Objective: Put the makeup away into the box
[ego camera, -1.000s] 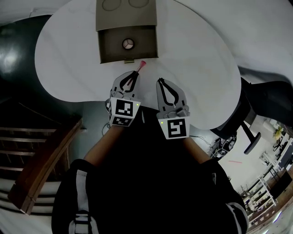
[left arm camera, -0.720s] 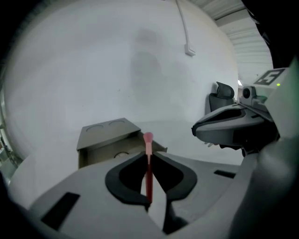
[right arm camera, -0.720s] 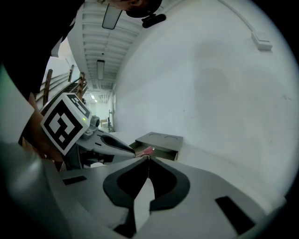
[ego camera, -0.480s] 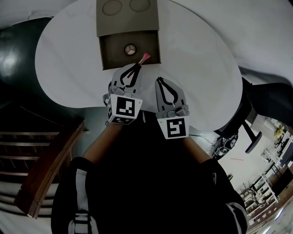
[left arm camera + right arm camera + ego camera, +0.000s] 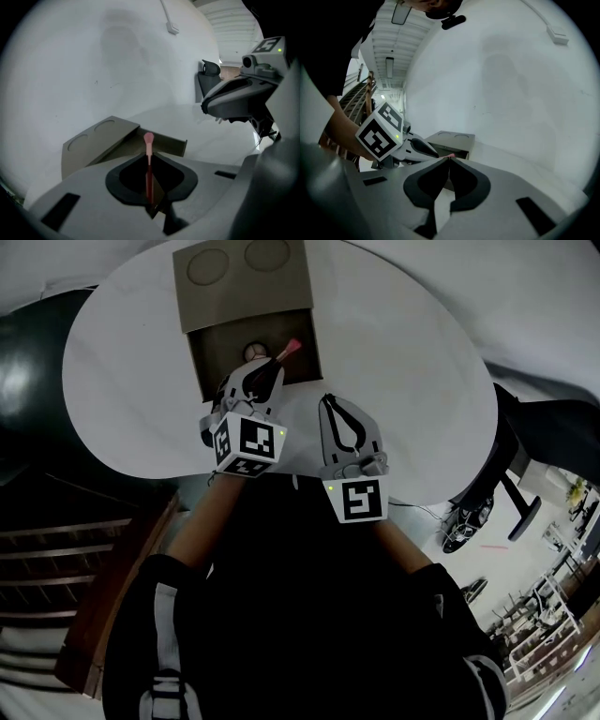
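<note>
A brown box (image 5: 305, 343) stands open on the white round table (image 5: 403, 352), its lid (image 5: 239, 268) with two round recesses folded back. A small round item (image 5: 249, 351) lies inside, partly hidden. My left gripper (image 5: 265, 373) is shut on a thin makeup stick with a pink tip (image 5: 291, 347), and the tip hangs over the box's open compartment. From the left gripper view the stick (image 5: 148, 140) points out between the jaws toward the box (image 5: 108, 138). My right gripper (image 5: 330, 407) hovers beside it, shut and empty, its tips meeting (image 5: 449, 159).
The table's near edge runs just below both grippers. A dark office chair (image 5: 525, 465) stands off to the right of the table, and a wooden stair rail (image 5: 103, 587) lies at the lower left. A person's arms and dark sleeves fill the bottom.
My left gripper has moved up toward the box with the stick and rolled slightly; the pink tip has gone from before the front wall to over the open compartment. The right gripper shifted a little.
</note>
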Available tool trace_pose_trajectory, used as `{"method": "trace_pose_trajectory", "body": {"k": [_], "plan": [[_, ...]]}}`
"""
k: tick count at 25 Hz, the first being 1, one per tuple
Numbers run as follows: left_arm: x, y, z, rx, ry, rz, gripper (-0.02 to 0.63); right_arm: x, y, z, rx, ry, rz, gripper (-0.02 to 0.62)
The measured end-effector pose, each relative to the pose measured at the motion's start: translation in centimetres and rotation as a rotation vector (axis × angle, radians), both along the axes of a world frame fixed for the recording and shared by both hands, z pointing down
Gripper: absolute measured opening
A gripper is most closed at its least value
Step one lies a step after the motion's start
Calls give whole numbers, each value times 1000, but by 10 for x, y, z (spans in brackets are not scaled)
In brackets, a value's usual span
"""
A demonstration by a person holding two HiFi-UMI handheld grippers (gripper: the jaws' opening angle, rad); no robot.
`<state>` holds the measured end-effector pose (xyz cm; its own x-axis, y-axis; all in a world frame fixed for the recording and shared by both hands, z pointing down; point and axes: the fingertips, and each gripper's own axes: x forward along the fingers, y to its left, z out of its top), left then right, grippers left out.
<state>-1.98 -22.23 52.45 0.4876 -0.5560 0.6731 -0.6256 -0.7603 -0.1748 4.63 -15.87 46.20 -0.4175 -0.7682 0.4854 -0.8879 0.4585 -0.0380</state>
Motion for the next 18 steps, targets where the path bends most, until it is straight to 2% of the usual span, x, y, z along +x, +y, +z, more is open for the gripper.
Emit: {"method": "trace_pose_trajectory", "body": {"k": [6,11,18], "plan": [[3,3,21,-78,-52,42,49,2,-6,3,-11,-4,19,25],[5,1,23,-90,-67,57,51,4,-8,2,-7,1,21,25],[-1,-1,18,-83,-51,24,154,6,-5,-4,15,-4,14,25]]}}
